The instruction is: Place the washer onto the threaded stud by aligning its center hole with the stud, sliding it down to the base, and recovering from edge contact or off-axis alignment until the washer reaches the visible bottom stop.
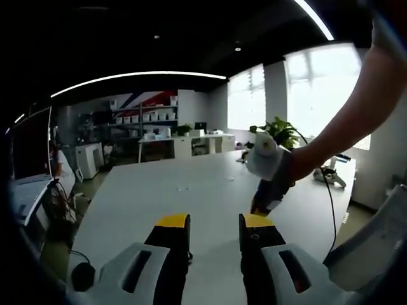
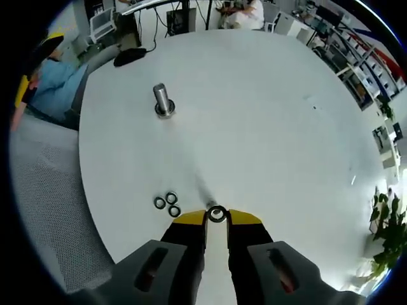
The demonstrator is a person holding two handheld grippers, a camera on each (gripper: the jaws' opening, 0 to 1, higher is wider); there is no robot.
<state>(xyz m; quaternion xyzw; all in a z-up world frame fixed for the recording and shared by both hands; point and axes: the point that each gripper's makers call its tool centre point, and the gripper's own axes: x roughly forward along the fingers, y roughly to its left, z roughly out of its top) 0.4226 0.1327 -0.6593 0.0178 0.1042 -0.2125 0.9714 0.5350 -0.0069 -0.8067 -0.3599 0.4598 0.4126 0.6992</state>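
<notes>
In the left gripper view the left gripper [image 1: 214, 223] is seen released, jaws apart over the bare white table [image 1: 191, 190], with the gloved hand [image 1: 267, 159] ahead to its right. In the right gripper view three spare washers [image 2: 167, 203] lie just left of the right gripper [image 2: 217, 216], apparently clenched on a washer [image 2: 217, 214]. The threaded stud [image 2: 163, 100] stands well ahead, leftward, with open tabletop between.

Text: none legible | Labels, brands, numbers, signs: none readable on the white table [image 2: 254, 114] or anything around it
</notes>
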